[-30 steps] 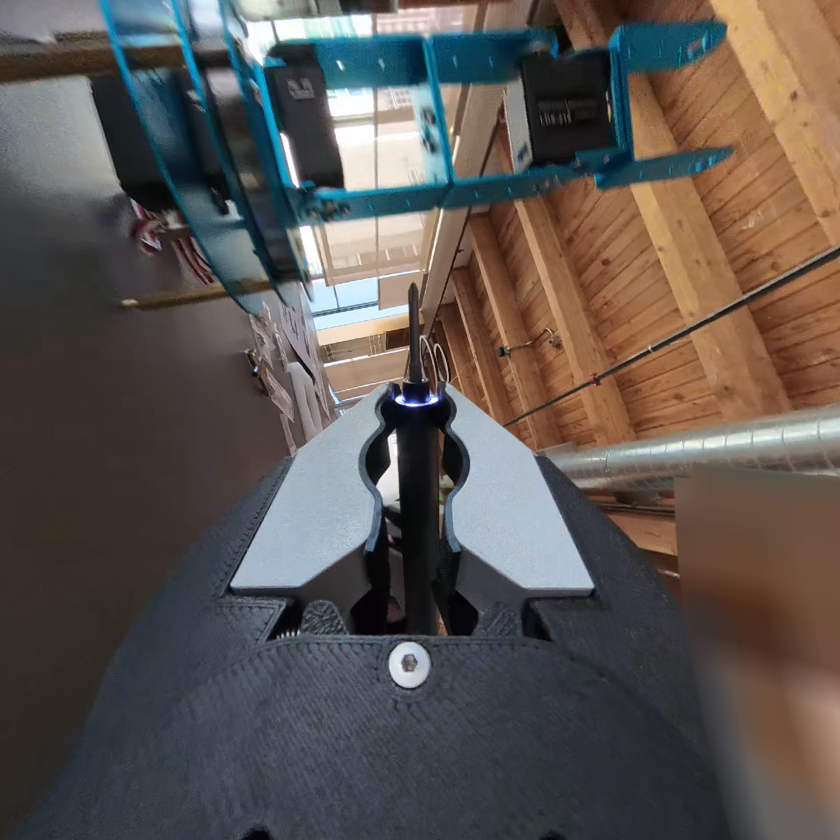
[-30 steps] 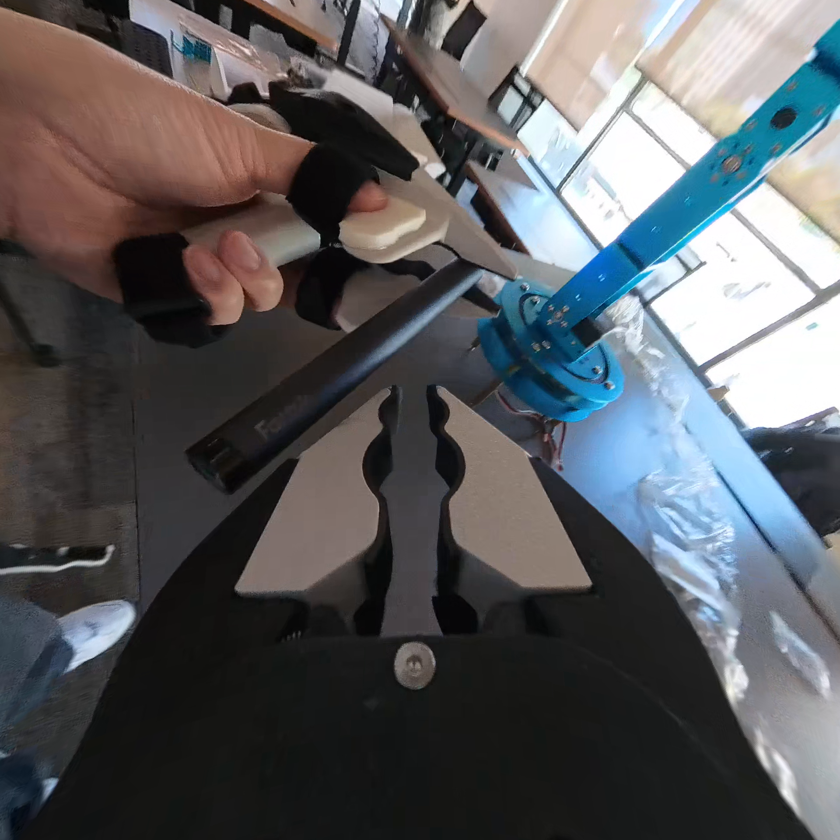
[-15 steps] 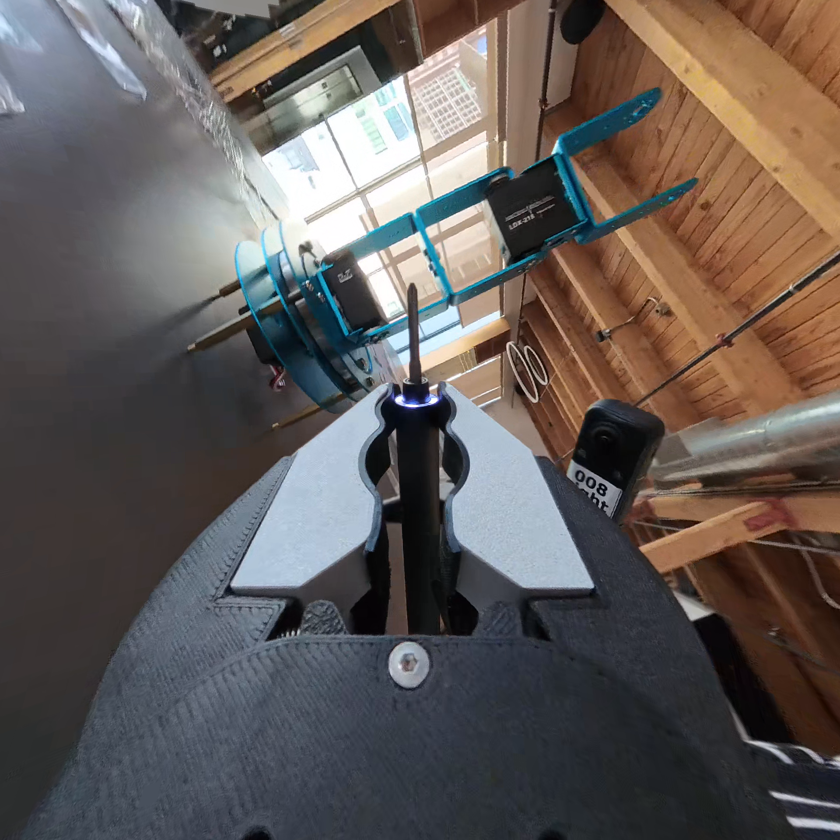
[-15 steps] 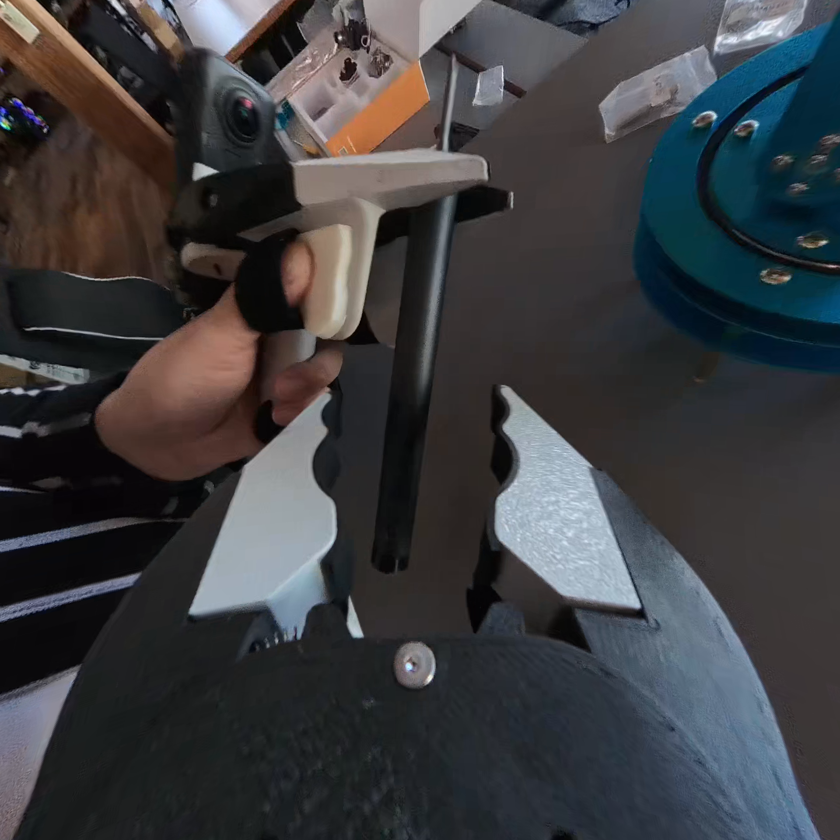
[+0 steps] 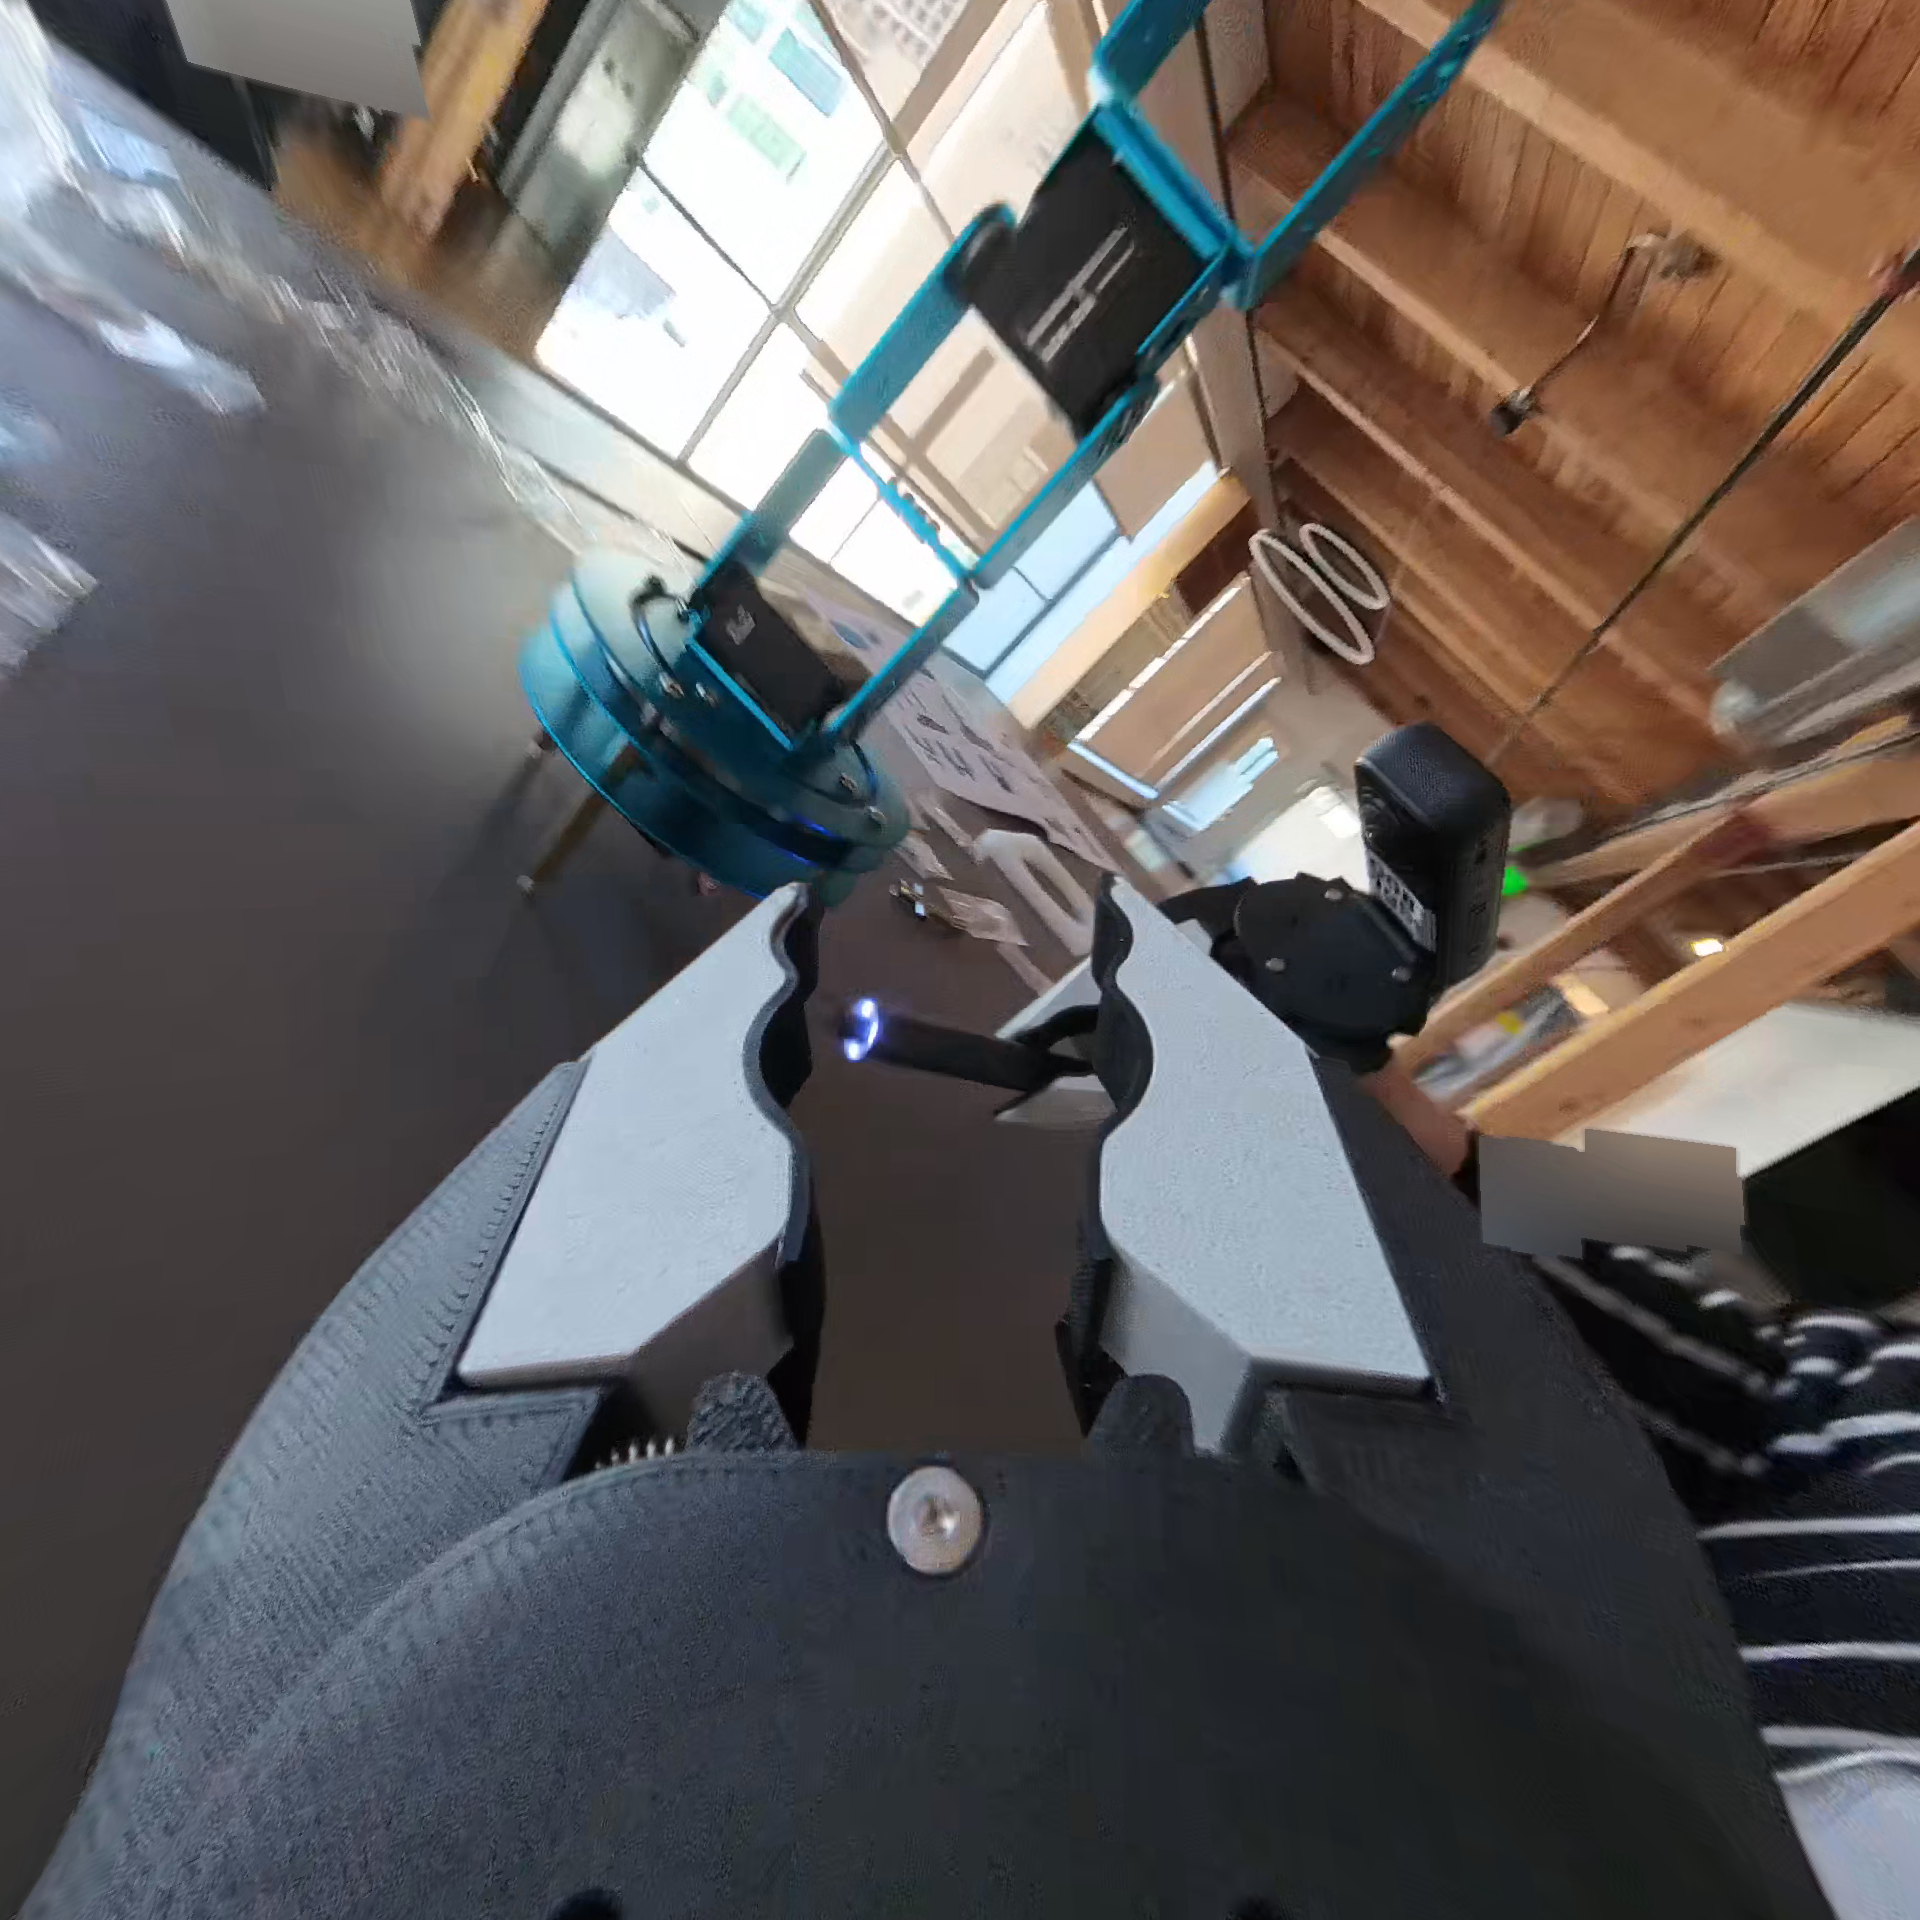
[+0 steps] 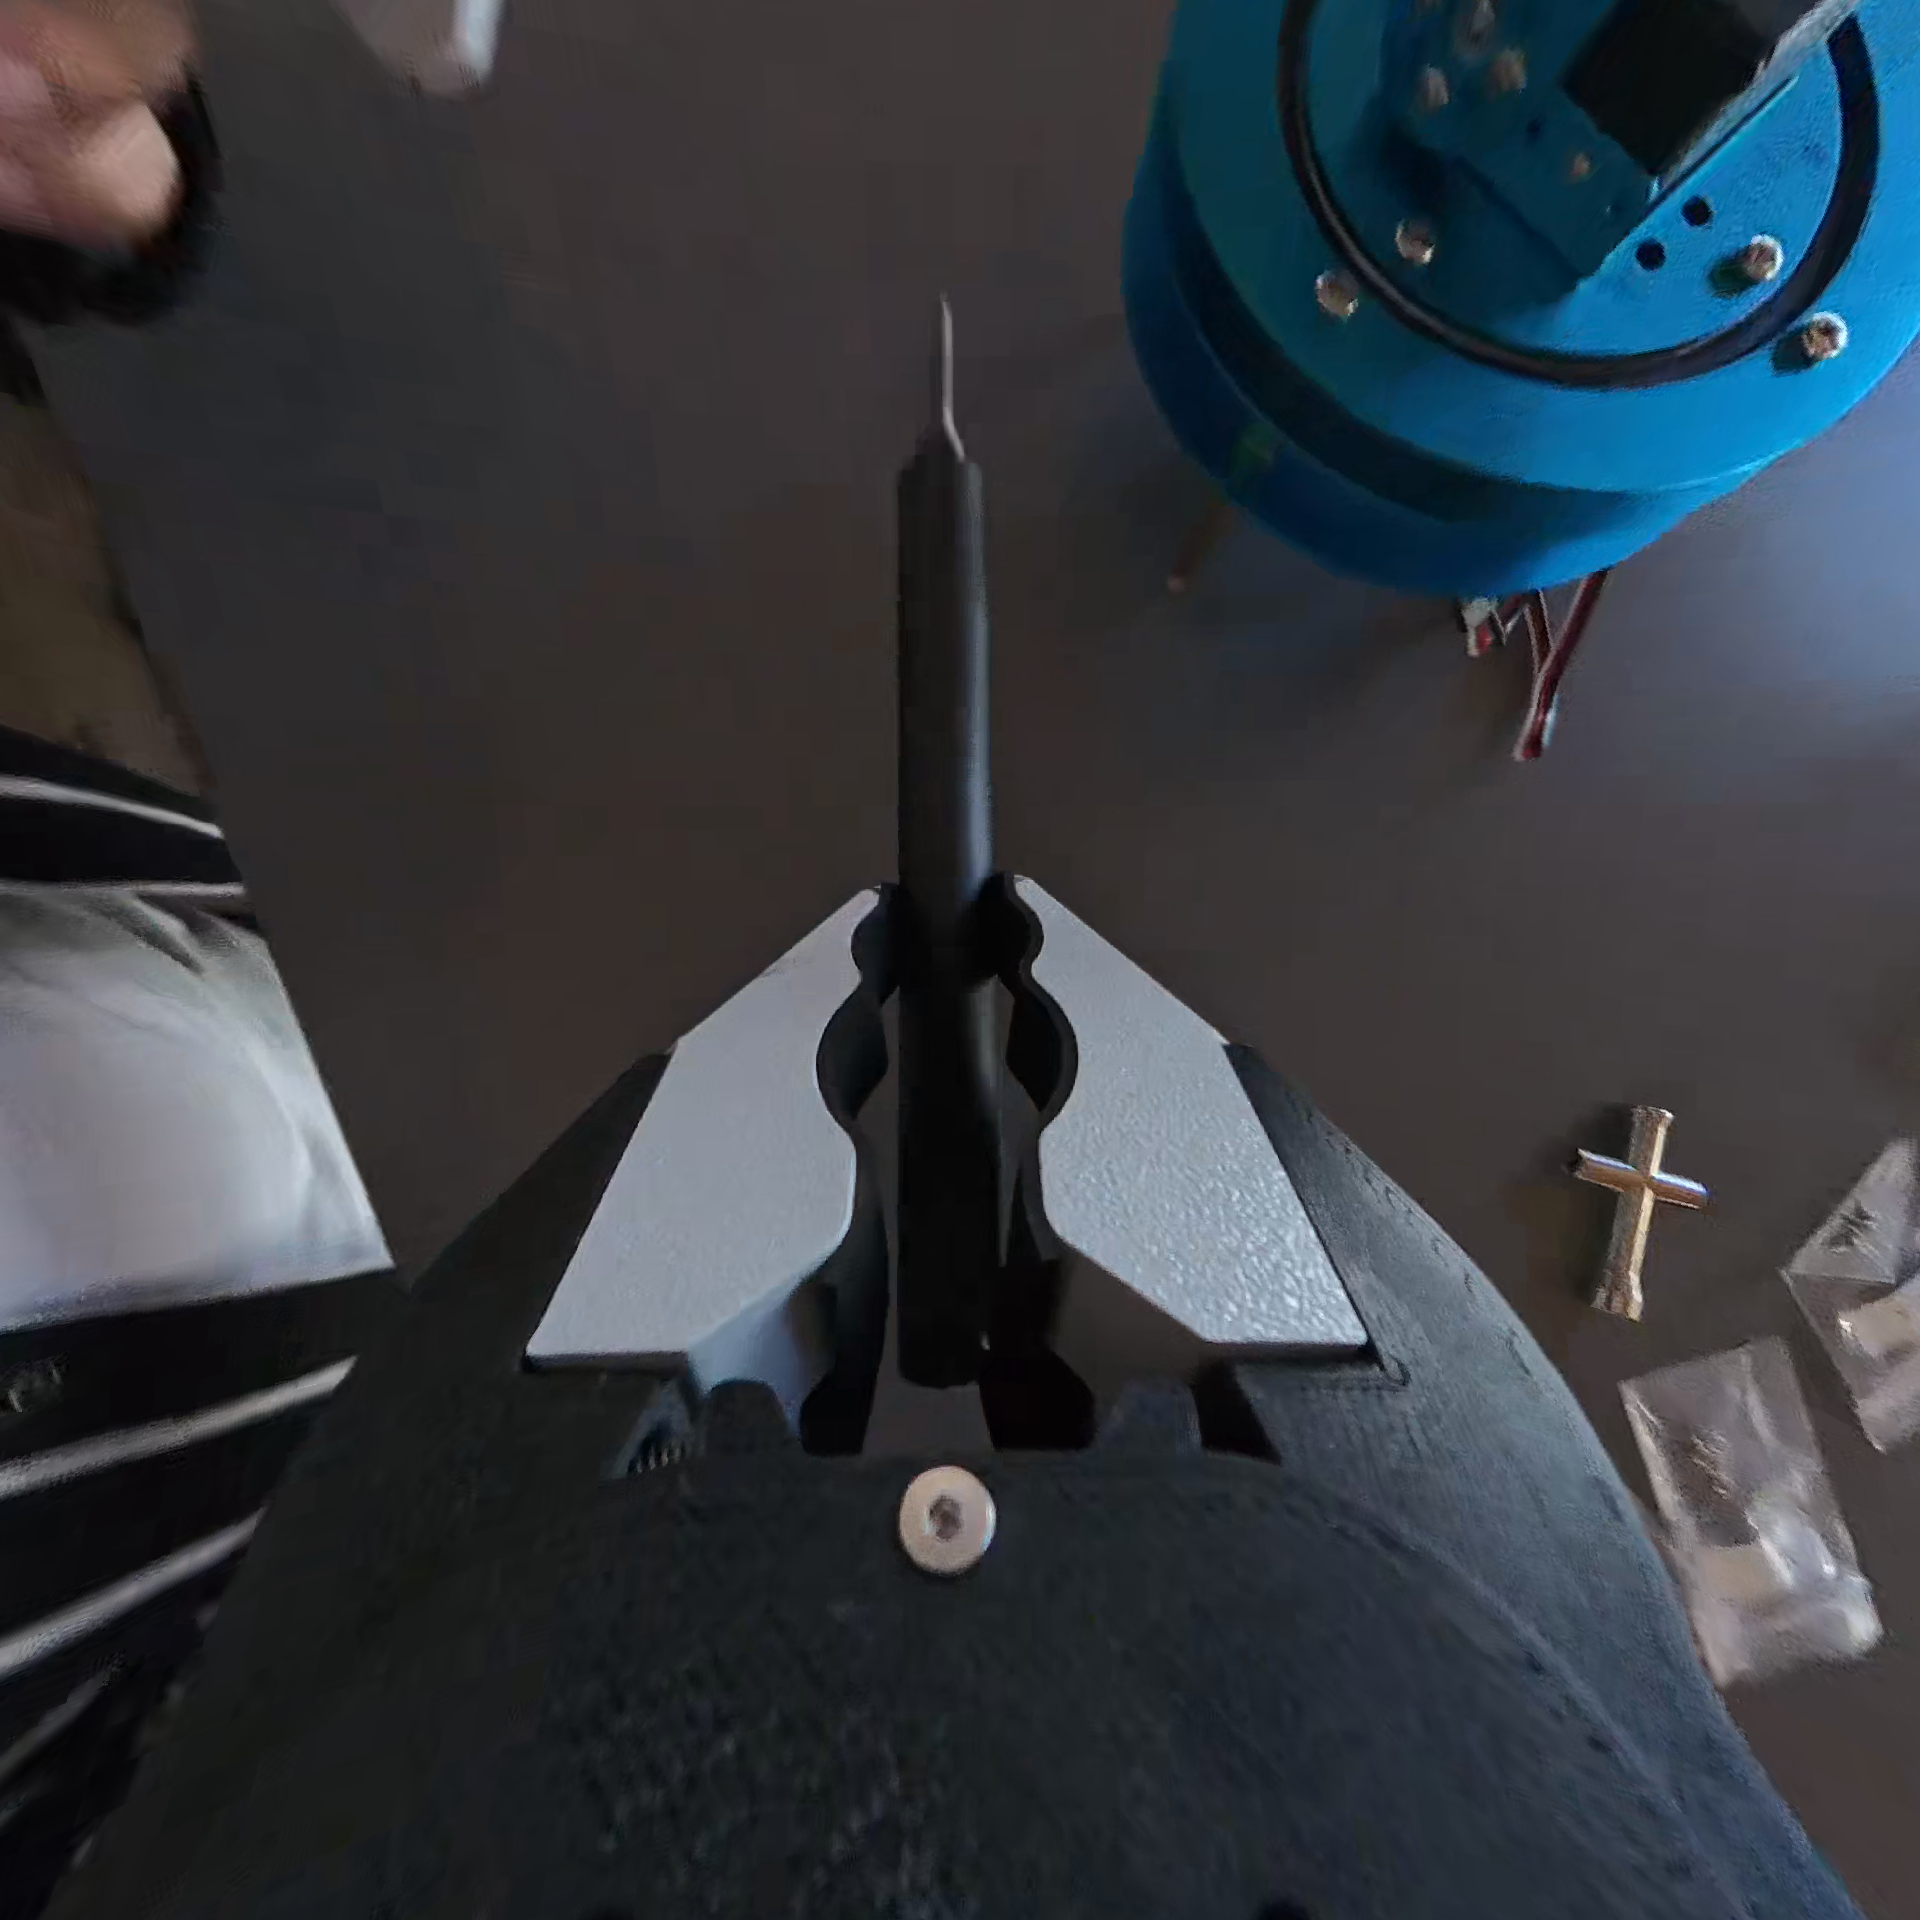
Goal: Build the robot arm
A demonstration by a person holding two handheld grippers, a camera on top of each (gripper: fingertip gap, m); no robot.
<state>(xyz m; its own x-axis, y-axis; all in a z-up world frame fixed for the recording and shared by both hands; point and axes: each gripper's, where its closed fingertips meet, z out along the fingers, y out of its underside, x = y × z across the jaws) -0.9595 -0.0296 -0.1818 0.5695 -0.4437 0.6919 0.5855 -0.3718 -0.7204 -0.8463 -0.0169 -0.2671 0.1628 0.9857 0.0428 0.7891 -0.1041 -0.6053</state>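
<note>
Your right gripper (image 6: 951, 914) is clamped tight on the black screwdriver (image 6: 940, 675), its bit pointing to 12 o'clock, with the blue round base (image 6: 1507, 364) at 1 o'clock, while your left gripper (image 5: 948, 904) gapes wide and empty.

**Dark bench with small hardware, under a timber ceiling**

A dark brown bench (image 6: 520, 520) fills the right wrist view. On its right side lies a small metal cross-shaped wrench (image 6: 1640, 1205). Just beside it are two clear plastic bags (image 6: 1745, 1507) with small parts inside, too blurred to identify. Red and white wires (image 6: 1538, 665) trail onto the bench from under the blue round base (image 6: 1507, 312).

In the left wrist view, printed paper sheets (image 5: 966, 748) lie farther along the bench. Beyond them are tall bright windows (image 5: 727, 312). Overhead is a wooden plank ceiling with beams (image 5: 1558, 260), a silver metal duct (image 5: 1808, 644) and two white rings (image 5: 1320, 592) hanging side by side.
</note>
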